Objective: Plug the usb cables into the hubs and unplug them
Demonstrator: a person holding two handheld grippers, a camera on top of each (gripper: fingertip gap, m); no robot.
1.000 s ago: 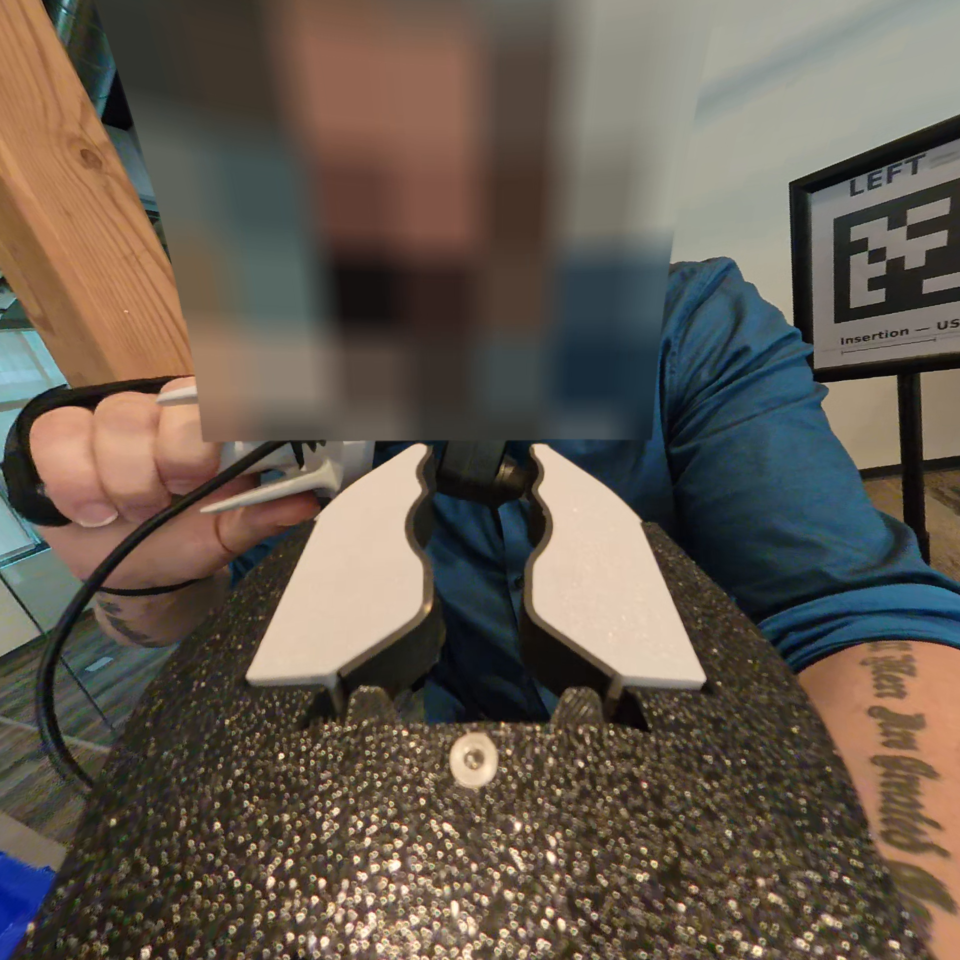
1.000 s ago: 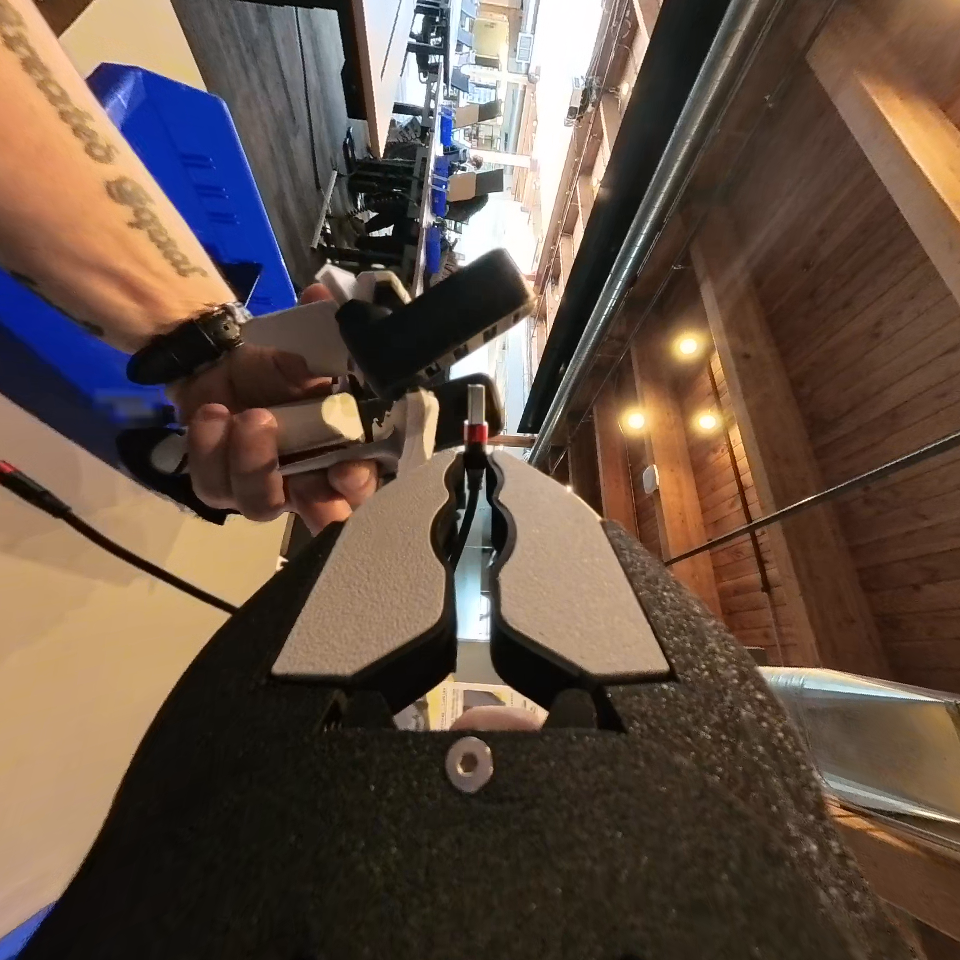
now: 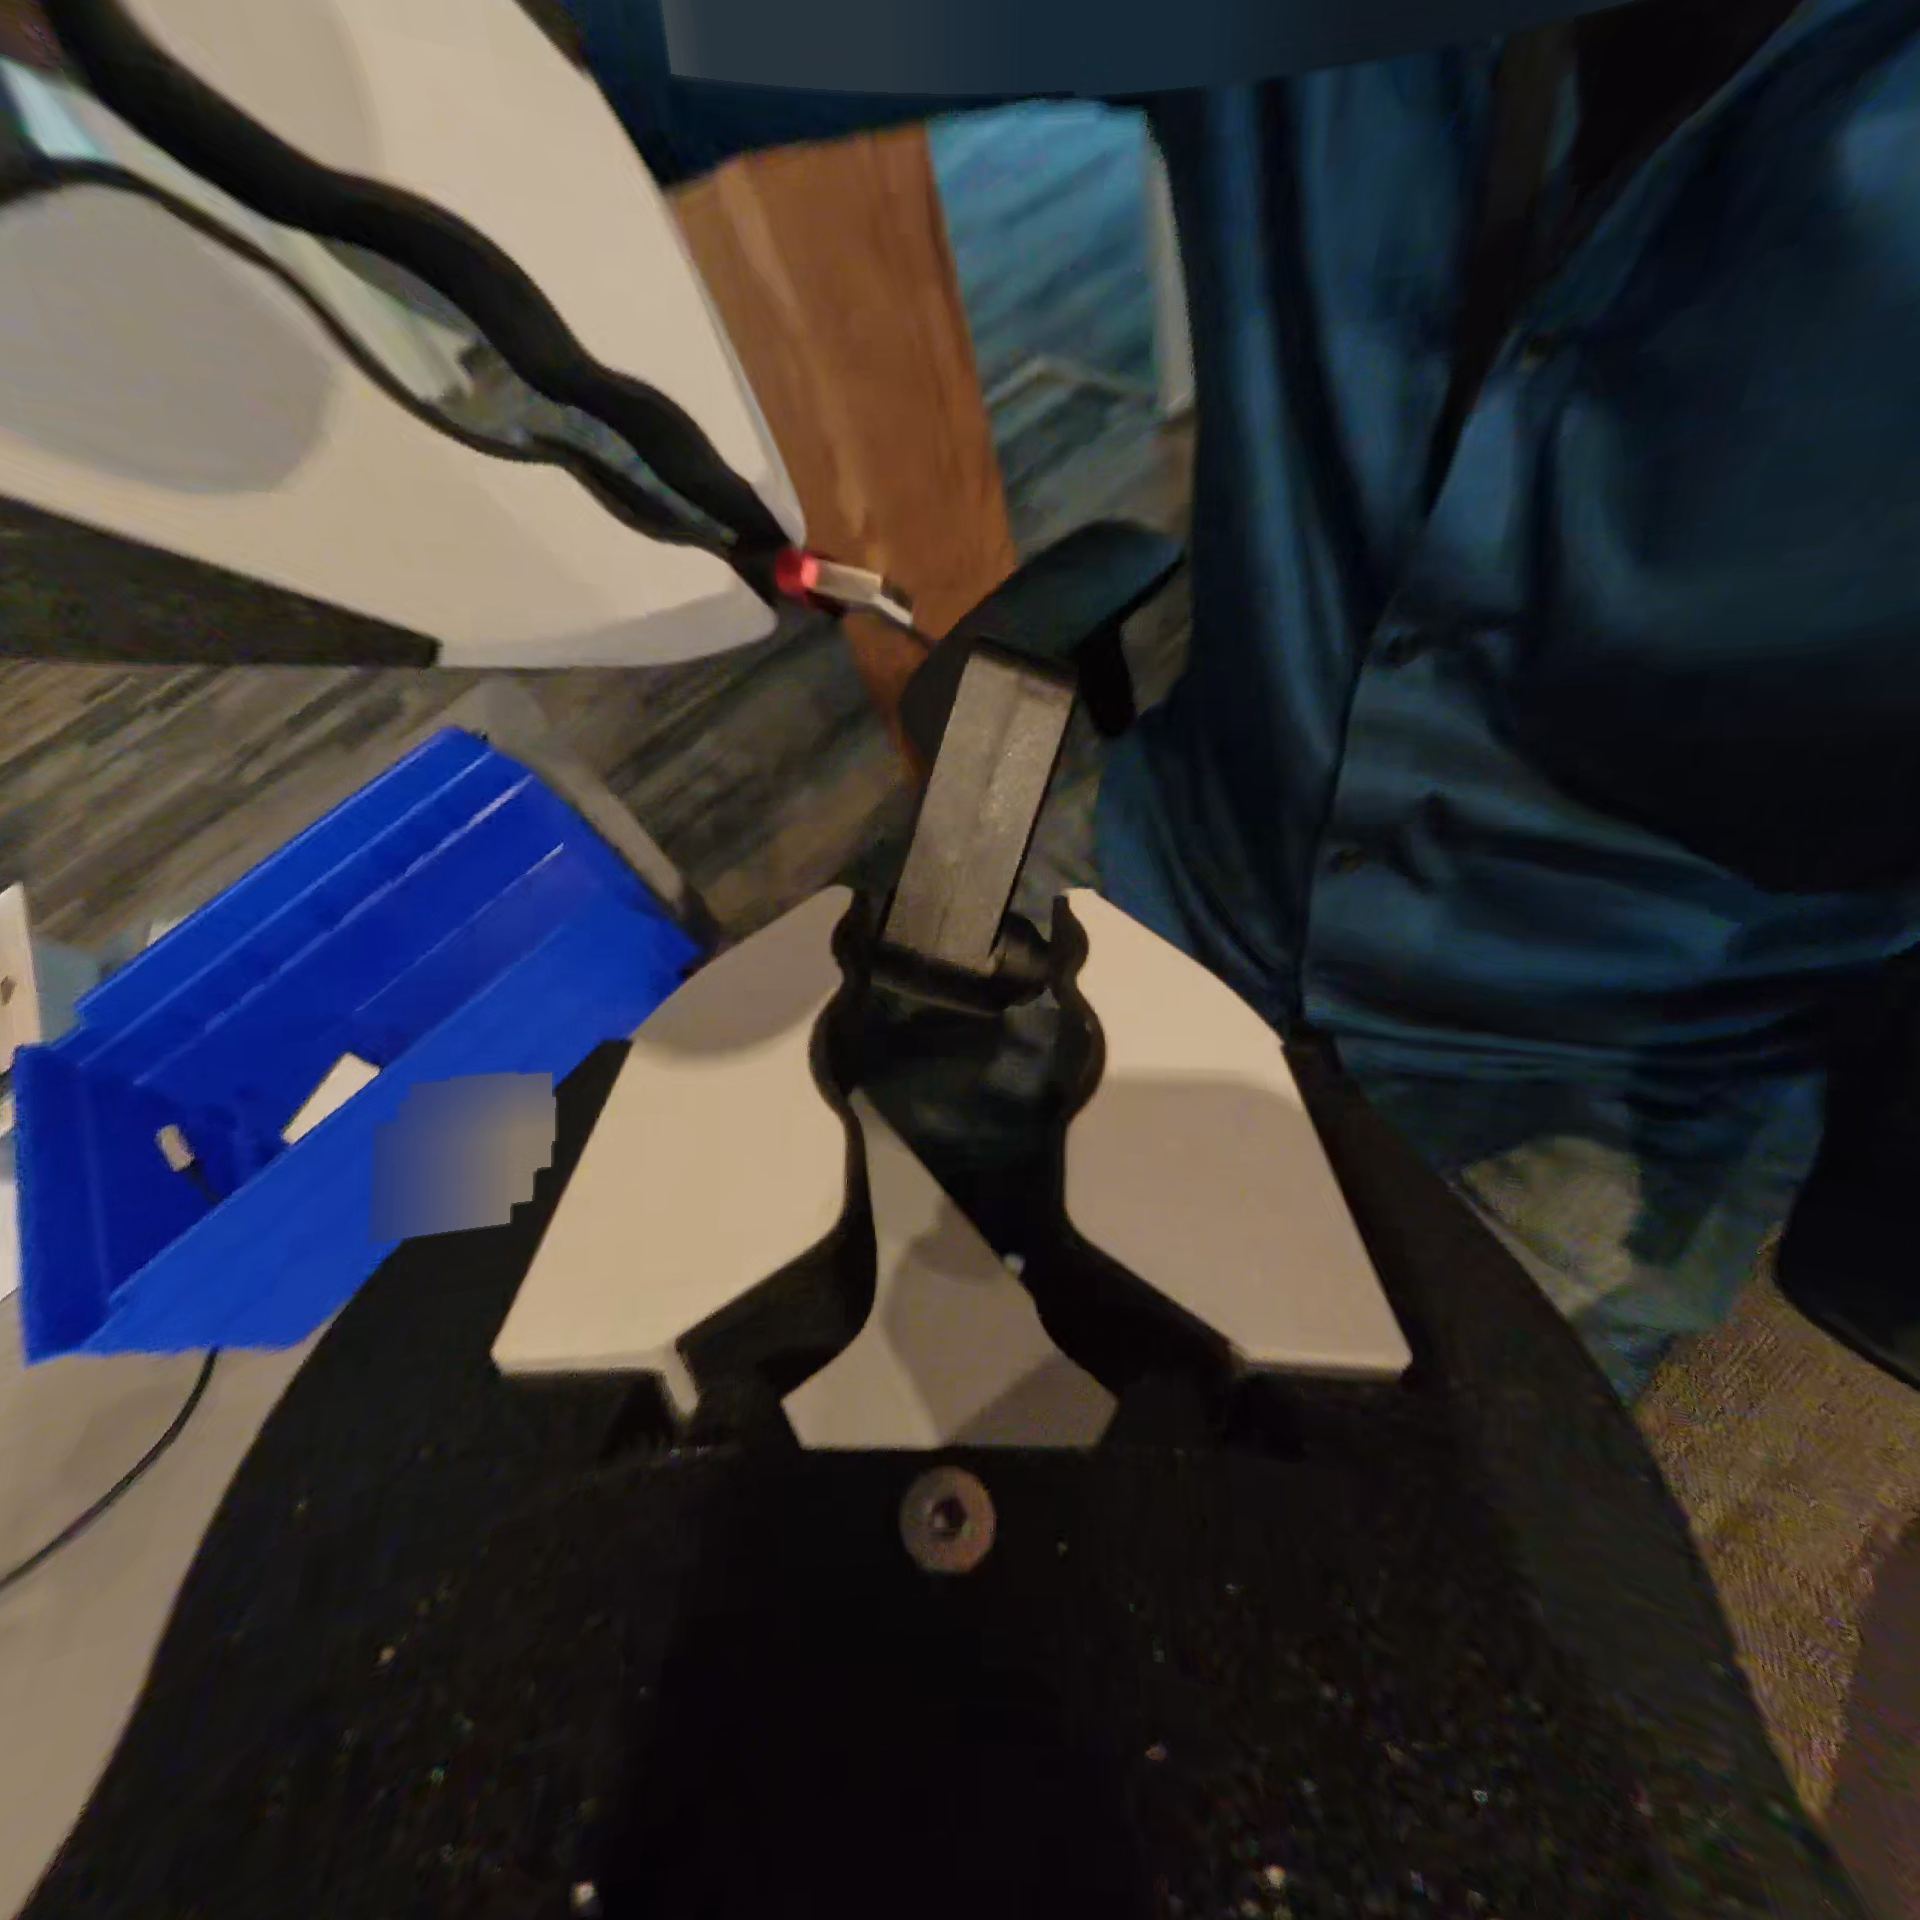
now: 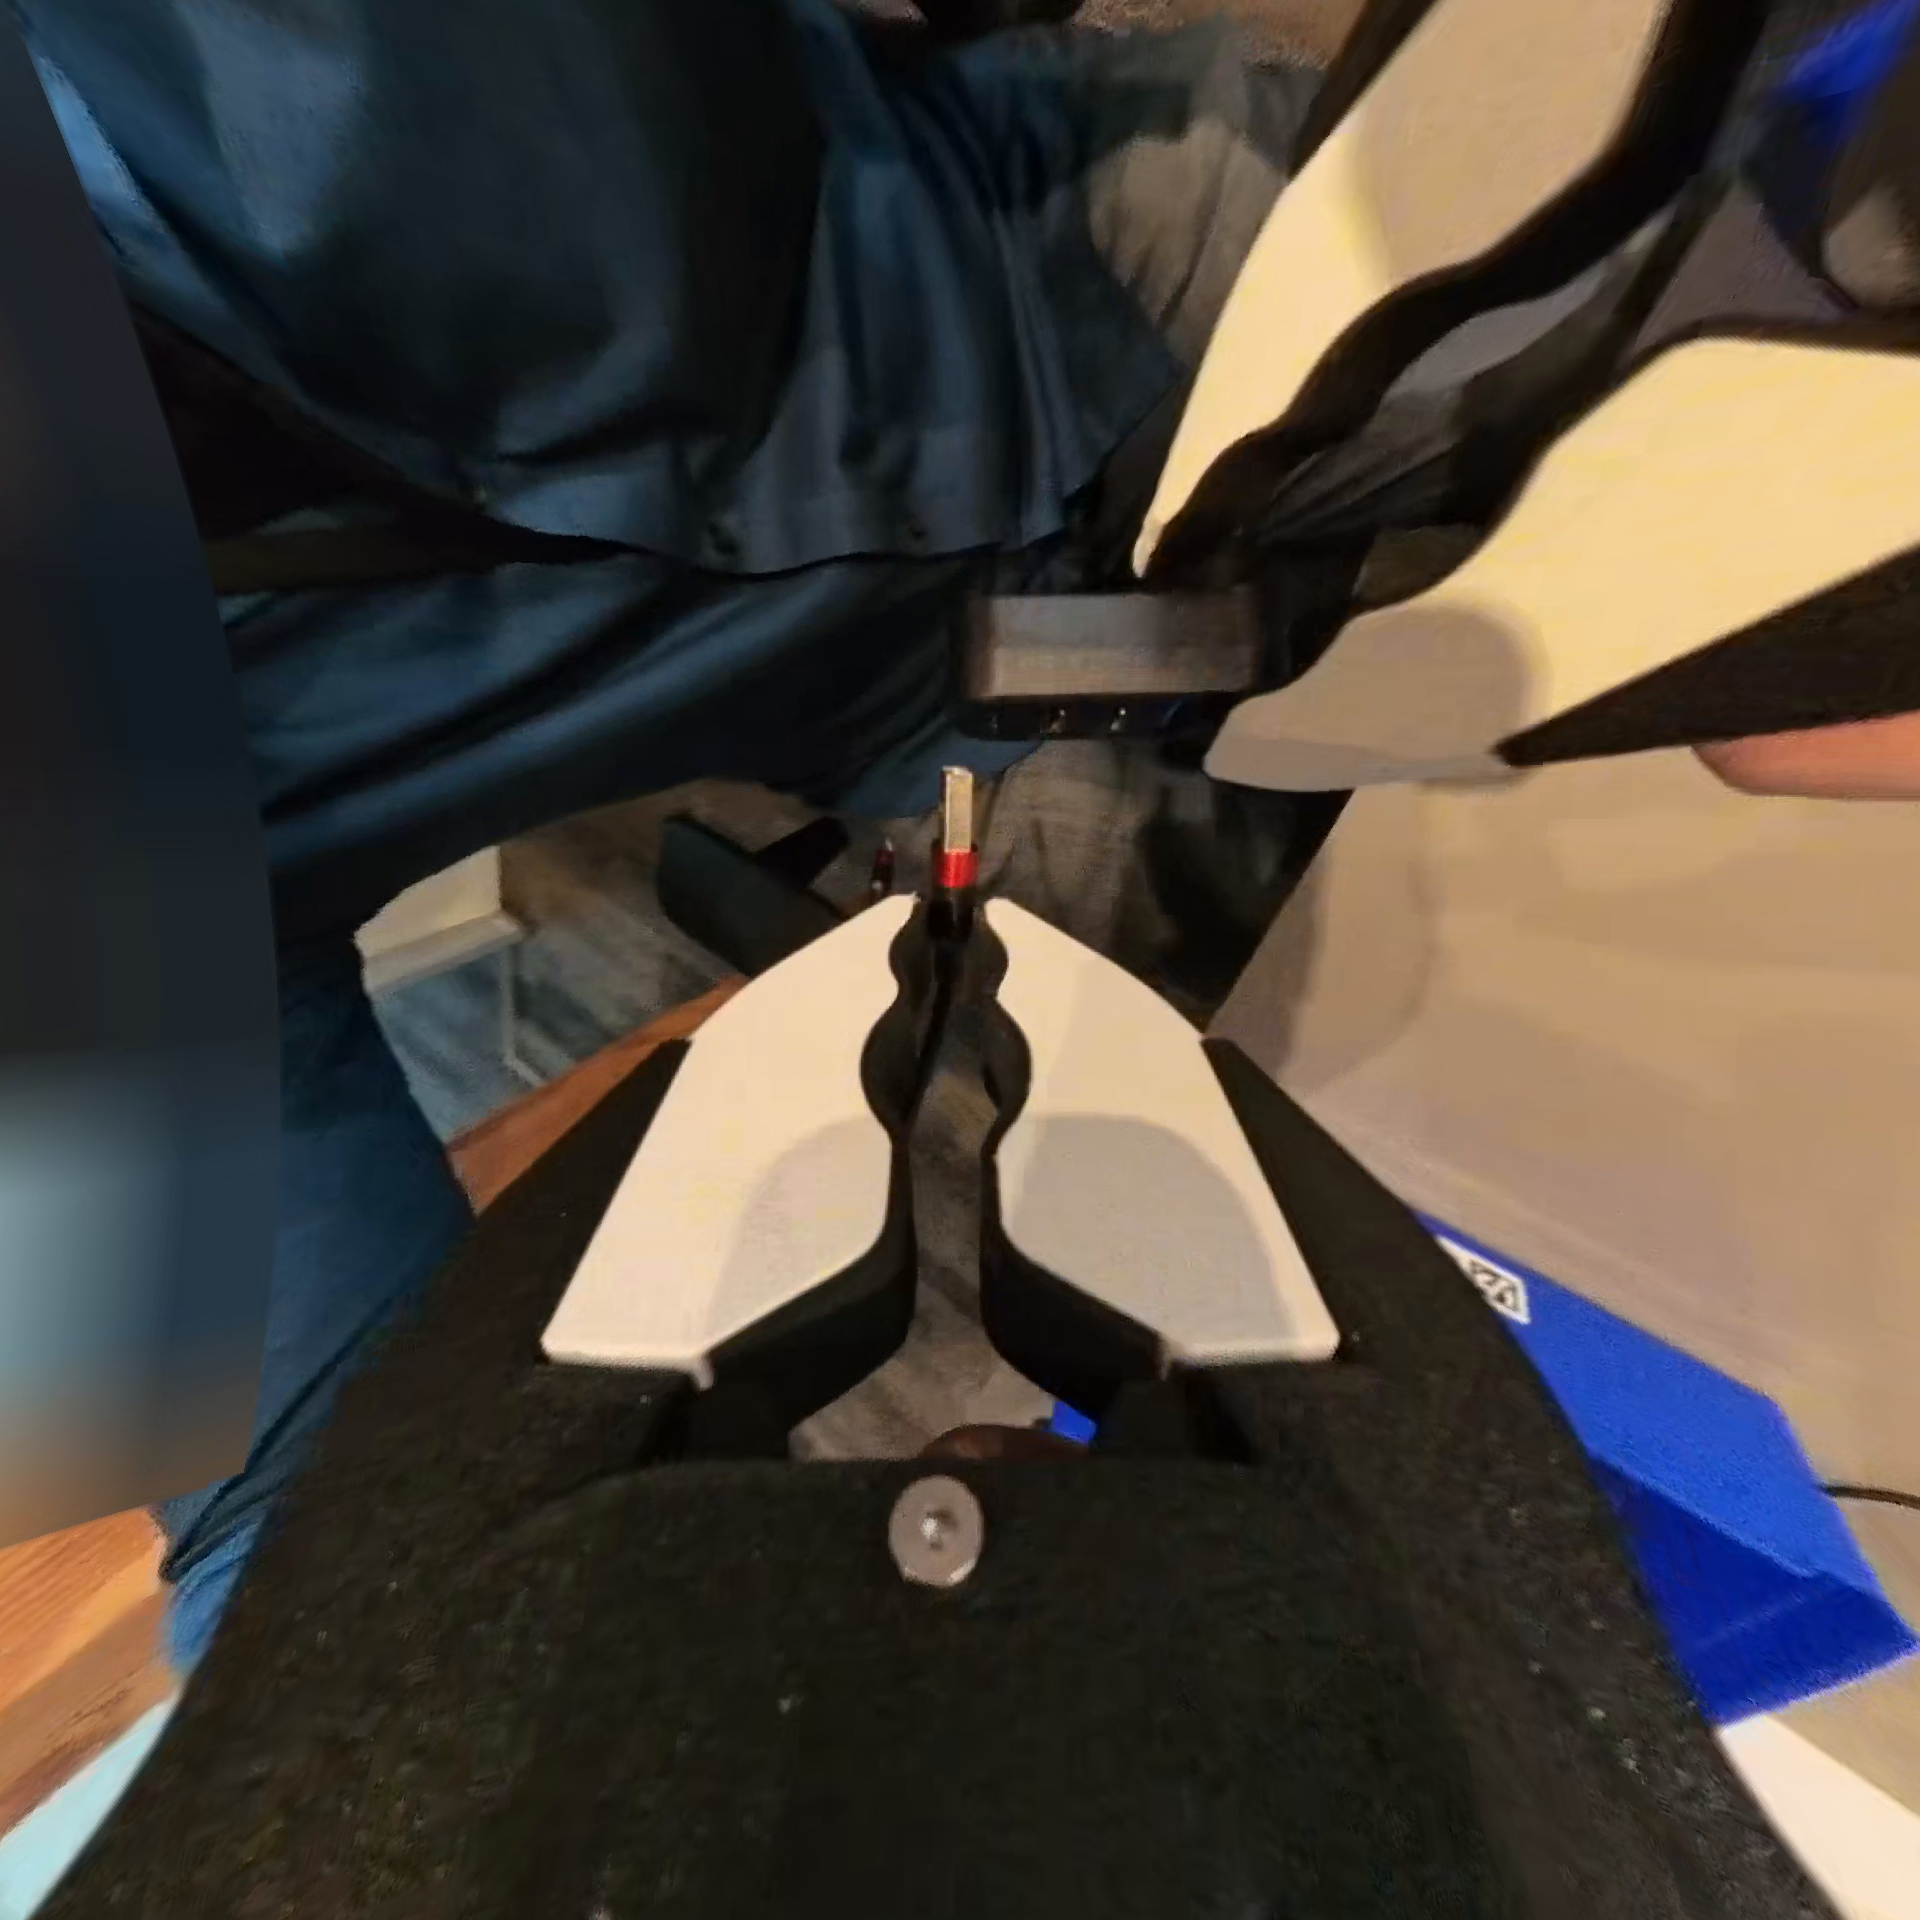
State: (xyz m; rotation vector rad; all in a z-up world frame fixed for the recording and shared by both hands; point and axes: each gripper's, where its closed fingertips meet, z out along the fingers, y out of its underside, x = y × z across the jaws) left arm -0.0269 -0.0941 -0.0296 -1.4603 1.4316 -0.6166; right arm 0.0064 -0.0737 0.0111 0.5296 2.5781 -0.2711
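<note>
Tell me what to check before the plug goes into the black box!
1. Right tongs gripping the black cable with the red-collared silver USB plug: ok.
2. Left tongs gripping the flat black rectangular USB hub: ok.
3. Hub's row of ports facing the plug: ok.
4. Plug already inside a port: not ok, a gap remains.
5. Plug lined up with one port: cannot tell, too blurred.
6. Plug the right way up: cannot tell.

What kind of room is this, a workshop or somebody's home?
Probably an indoor workspace or lab, though little of the room shows: a white tabletop holding a blue plastic rack, a wooden post, and grey carpeted floor.
</note>
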